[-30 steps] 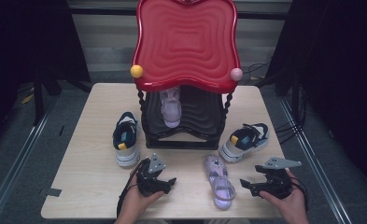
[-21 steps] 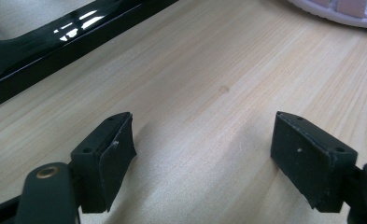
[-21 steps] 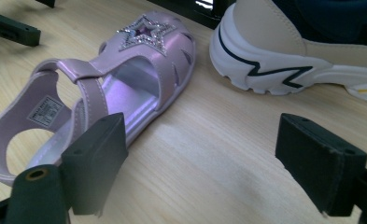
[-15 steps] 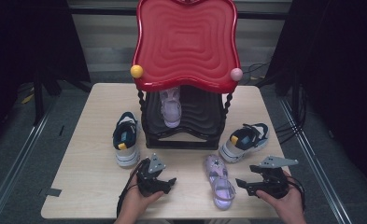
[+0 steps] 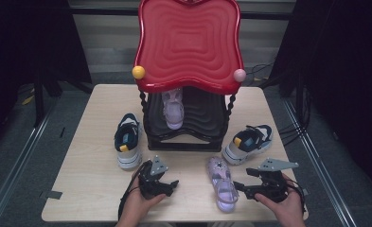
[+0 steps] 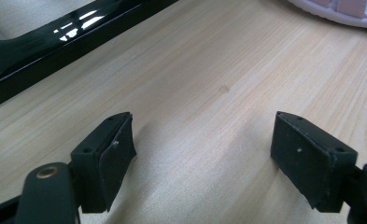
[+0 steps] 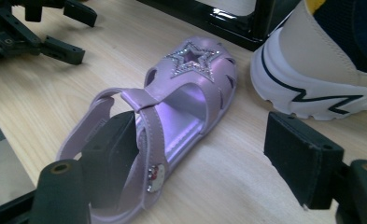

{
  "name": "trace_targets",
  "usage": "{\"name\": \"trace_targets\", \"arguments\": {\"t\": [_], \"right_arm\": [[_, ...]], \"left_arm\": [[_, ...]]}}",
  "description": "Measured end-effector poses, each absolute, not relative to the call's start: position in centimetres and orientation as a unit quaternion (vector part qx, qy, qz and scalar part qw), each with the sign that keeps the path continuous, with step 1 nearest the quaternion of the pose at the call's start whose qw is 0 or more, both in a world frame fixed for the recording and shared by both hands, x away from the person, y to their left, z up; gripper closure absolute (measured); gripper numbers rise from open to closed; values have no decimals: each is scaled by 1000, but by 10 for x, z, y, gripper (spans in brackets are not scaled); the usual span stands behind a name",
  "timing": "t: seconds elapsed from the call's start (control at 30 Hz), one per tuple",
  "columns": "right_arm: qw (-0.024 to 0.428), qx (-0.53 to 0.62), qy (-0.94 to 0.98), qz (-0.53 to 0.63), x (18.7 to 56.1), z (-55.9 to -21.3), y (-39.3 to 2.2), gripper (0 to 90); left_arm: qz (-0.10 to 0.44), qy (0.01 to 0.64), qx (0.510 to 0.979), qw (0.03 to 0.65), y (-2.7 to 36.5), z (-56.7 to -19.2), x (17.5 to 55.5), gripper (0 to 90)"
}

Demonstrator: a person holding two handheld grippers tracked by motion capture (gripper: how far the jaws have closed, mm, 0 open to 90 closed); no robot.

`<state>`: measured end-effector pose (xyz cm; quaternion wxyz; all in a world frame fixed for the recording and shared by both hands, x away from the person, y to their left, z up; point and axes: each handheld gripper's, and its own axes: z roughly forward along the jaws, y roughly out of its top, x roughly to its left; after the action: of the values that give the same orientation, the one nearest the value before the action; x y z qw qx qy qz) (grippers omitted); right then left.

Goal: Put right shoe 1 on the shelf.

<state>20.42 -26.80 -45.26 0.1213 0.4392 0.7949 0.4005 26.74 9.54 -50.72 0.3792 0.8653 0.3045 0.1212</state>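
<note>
A purple sandal [image 5: 223,184] with a glittery star lies flat on the wooden table [image 5: 93,184], toe toward the rack. My right gripper [image 5: 243,178] points at it from the right. In the right gripper view its jaws have just been closing around the sandal's [image 7: 172,112] heel side. One jaw sits inside by the ankle strap and the other stands outside over bare wood, so the gripper [image 7: 202,126] is open. A matching sandal [image 5: 173,109] rests on the black rack's shelf. My left gripper [image 5: 172,187] lies open on the table left of the sandal, holding nothing [image 6: 203,126].
A black rack [image 5: 186,137] with a red wavy top [image 5: 188,42] stands mid-table. A navy-and-white sneaker [image 5: 128,140] lies to its left and another [image 5: 248,142] to its right, close to the sandal's toe [image 7: 321,60]. The table's front edge is just behind both hands.
My right gripper has slid left up to the sandal and its jaws have narrowed. The left gripper and all shoes have stayed put.
</note>
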Motion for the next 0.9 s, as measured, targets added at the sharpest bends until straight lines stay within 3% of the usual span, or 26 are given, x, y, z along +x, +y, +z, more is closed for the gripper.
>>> {"name": "trace_targets", "arguments": {"t": [0.43,0.9], "right_arm": [[112,422,802,408,205,-458,-249,352],[115,419,812,389,207,-473,-239,530]], "left_arm": [[121,304,865,379,95,-507,267,210],[121,305,865,379,95,-507,267,210]]}}
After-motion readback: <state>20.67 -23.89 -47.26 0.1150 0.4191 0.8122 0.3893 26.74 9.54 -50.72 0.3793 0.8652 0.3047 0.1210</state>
